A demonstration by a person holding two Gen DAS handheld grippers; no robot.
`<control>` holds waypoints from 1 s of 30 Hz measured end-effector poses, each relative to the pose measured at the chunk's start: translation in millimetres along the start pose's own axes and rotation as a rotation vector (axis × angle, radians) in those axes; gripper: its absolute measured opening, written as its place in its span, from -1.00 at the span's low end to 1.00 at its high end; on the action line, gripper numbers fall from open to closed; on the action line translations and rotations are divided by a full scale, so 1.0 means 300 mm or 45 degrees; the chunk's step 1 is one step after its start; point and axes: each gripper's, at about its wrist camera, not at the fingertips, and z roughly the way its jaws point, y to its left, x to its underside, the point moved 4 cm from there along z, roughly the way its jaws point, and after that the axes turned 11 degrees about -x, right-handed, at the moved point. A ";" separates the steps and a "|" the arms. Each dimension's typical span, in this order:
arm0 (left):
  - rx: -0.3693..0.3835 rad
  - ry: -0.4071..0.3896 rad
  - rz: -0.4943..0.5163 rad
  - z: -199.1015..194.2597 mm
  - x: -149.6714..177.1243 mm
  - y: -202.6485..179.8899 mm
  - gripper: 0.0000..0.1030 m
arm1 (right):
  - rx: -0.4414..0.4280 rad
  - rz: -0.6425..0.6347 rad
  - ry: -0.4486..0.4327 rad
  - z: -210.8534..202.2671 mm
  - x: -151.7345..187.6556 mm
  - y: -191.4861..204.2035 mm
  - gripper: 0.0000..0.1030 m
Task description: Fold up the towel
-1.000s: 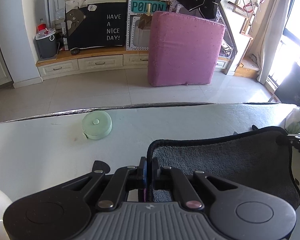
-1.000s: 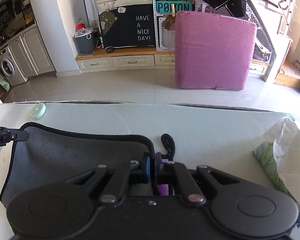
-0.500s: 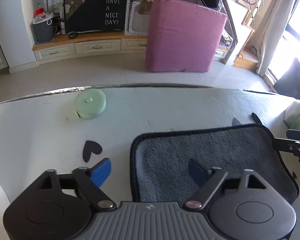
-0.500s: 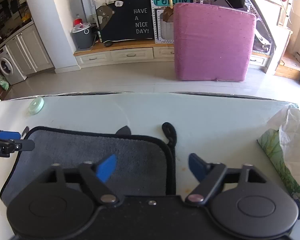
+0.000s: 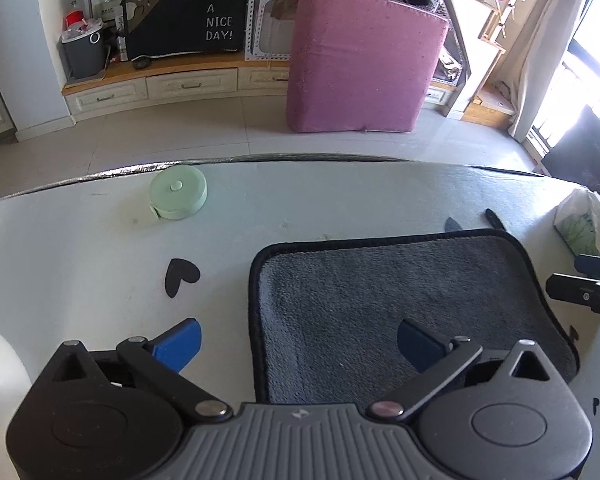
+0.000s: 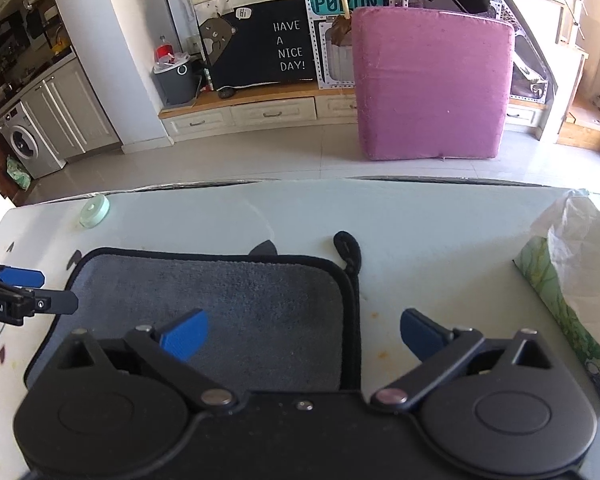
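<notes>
Grey towel (image 5: 400, 296) lies flat on the white desk (image 5: 80, 272), both grippers hanging over its near edge.

The left gripper (image 5: 298, 338) straddles the towel's left border with fingers (image 5: 178, 342) spread wide, gripping nothing; the right gripper (image 6: 304, 334) straddles the right border, fingers (image 6: 184, 334) equally apart (black hanging loop (image 6: 348, 250) at the far right corner). A mint round case (image 5: 178, 192) sits near the desk's far edge.

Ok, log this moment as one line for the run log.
left hand-held gripper: open, over towel's left edge | right hand-held gripper: open, over its right edge | towel: flat on table, folded
</notes>
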 end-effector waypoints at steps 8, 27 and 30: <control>0.000 -0.034 0.001 -0.092 0.022 -0.020 1.00 | -0.030 -0.001 -0.016 -0.088 0.008 0.049 0.99; -0.010 -0.079 -0.009 -0.328 0.109 -0.053 1.00 | -0.053 -0.006 -0.086 -0.336 0.075 0.140 0.99; -0.007 -0.088 -0.017 -0.362 0.127 -0.056 1.00 | -0.055 -0.017 -0.102 -0.371 0.087 0.156 0.99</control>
